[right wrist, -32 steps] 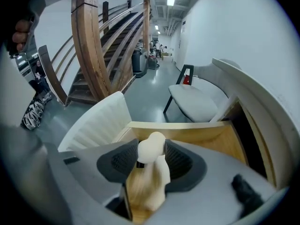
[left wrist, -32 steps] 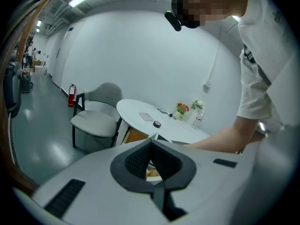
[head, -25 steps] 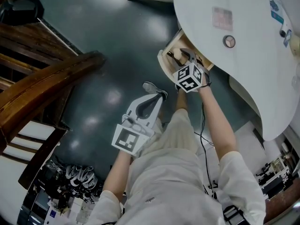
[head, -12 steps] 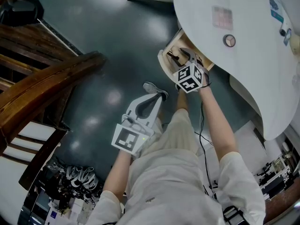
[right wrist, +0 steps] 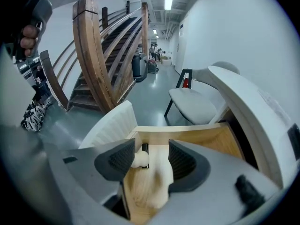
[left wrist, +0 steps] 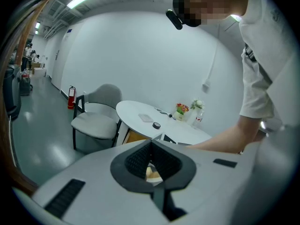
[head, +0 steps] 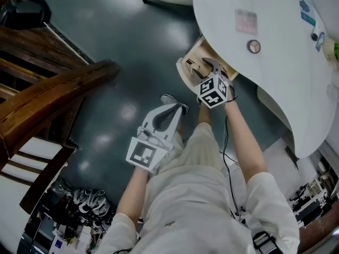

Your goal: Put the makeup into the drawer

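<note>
Your right gripper (right wrist: 152,150) hangs over the open drawer (right wrist: 211,142). This looks like the letting-go step. Its jaws have just been opening and stand apart, and the pale makeup (right wrist: 151,177) lies in the drawer under them, not squeezed. Your left gripper (left wrist: 151,144) is closed and empty. Next, I think, lift the right one straight out.

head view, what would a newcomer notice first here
The open wooden drawer under the white table, upper middle, with the right gripper poised over it; its jaws have just been opening, with a small pale makeup item lying in the drawer between them. At left, a big wooden stair rail sweeps across; the left gripper hangs shut above the dark floor.
</note>
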`<state>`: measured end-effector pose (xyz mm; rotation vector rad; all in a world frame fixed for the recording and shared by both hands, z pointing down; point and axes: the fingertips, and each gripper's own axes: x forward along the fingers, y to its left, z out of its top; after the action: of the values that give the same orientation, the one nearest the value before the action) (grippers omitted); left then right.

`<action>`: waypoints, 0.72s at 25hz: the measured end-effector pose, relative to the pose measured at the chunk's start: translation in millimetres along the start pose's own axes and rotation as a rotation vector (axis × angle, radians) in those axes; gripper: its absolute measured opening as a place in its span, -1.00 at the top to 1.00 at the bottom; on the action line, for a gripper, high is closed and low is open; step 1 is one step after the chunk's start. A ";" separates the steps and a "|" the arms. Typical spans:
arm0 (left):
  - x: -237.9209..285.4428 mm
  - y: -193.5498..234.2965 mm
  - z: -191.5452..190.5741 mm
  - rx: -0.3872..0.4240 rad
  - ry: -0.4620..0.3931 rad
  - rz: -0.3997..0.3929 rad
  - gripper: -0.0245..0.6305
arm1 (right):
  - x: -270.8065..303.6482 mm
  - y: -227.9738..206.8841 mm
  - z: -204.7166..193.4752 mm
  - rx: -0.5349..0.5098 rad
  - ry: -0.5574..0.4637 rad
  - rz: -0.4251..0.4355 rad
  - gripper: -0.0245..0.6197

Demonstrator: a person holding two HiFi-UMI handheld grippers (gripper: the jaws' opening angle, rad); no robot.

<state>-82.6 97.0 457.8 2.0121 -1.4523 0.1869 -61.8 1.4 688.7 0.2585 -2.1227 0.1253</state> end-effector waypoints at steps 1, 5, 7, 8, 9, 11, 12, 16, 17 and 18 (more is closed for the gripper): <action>-0.8 -2.0 3.3 0.003 -0.004 0.000 0.90 | -5.0 1.9 0.7 0.000 -0.001 0.005 0.22; -0.4 -8.7 18.4 0.014 -0.024 0.004 0.90 | -25.6 2.4 5.5 0.001 -0.011 0.013 0.23; 0.0 -13.7 27.0 0.021 -0.037 0.005 0.90 | -37.4 2.0 8.5 -0.001 -0.018 0.016 0.23; 0.2 -16.8 31.5 0.023 -0.045 0.005 0.90 | -43.7 1.7 9.9 -0.002 -0.021 0.019 0.23; 0.6 -20.1 35.9 0.025 -0.051 0.005 0.90 | -50.3 1.4 11.4 -0.004 -0.025 0.021 0.23; 1.2 -26.6 43.0 0.037 -0.054 0.006 0.90 | -64.1 0.9 15.3 -0.014 -0.033 0.029 0.26; 1.3 -29.3 45.8 0.045 -0.049 0.007 0.90 | -71.2 0.7 18.0 -0.020 -0.038 0.034 0.26; 0.6 -37.8 63.3 0.048 -0.073 0.025 0.90 | -100.8 -0.1 31.0 -0.028 -0.059 0.043 0.31; 0.5 -39.4 66.5 0.044 -0.079 0.031 0.90 | -108.1 -0.1 33.8 -0.029 -0.064 0.045 0.31; 0.9 -41.4 69.2 0.042 -0.083 0.035 0.90 | -115.3 -0.2 36.7 -0.031 -0.069 0.048 0.32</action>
<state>-62.3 64.4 386.8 2.0503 -1.5474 0.1517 -32.1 9.7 571.7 0.1966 -2.1987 0.1125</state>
